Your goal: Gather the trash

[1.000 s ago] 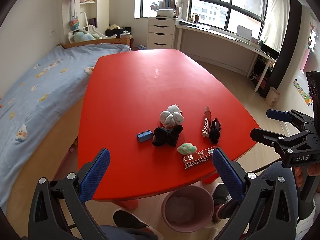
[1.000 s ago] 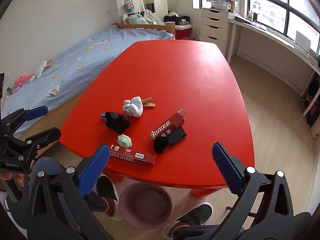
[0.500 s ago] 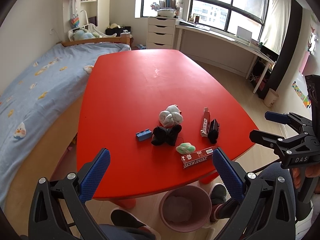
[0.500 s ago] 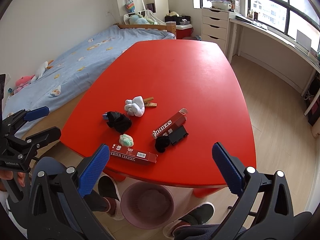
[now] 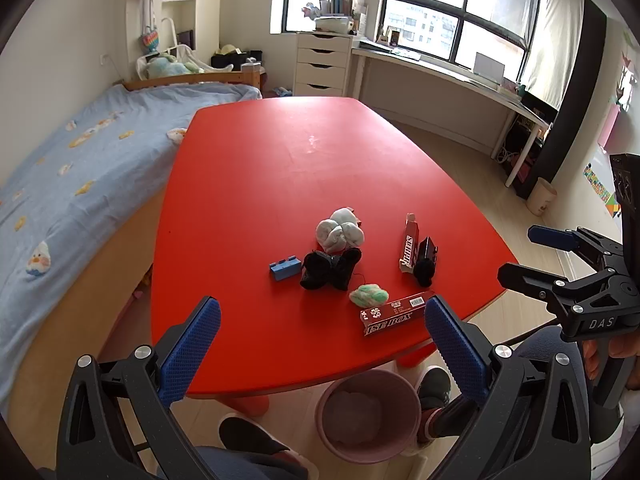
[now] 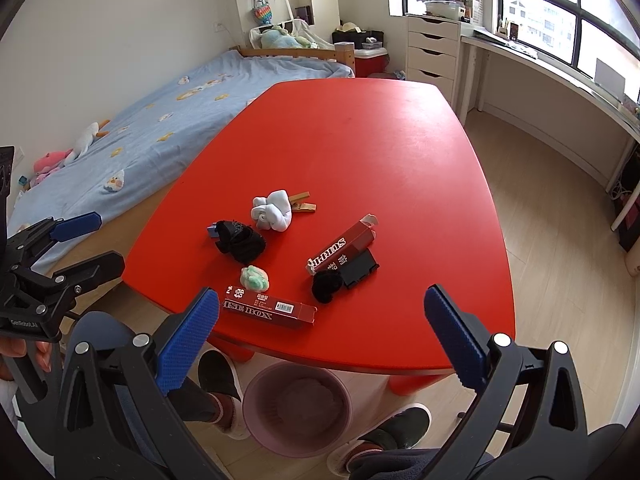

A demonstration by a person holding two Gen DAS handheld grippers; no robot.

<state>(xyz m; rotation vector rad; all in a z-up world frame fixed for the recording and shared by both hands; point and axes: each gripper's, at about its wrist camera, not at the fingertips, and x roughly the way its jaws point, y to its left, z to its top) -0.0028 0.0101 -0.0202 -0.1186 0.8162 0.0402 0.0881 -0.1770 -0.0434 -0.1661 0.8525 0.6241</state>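
Trash lies near the front of the red table (image 5: 256,184): a white crumpled wad (image 5: 340,232), a black cloth lump (image 5: 330,270), a green-white ball (image 5: 369,294), a long red box (image 5: 396,312) at the edge, and a second red box (image 5: 409,248) beside a black pompom (image 5: 424,272). A pink bin (image 5: 368,412) stands on the floor under the front edge. My left gripper (image 5: 320,302) is open and held above that edge. My right gripper (image 6: 320,292) is also open and holds nothing; the long red box (image 6: 270,310) lies near its left finger.
A blue block (image 5: 285,268) sits left of the black cloth, and a wooden clothespin (image 6: 302,202) lies behind the white wad. A bed (image 5: 68,176) runs along the table's left side. A person's feet (image 6: 218,376) flank the bin. A desk (image 5: 440,76) lines the window wall.
Both views have shifted slightly, so the bin shows a little more. Nothing on the table has moved and both grippers stay open.
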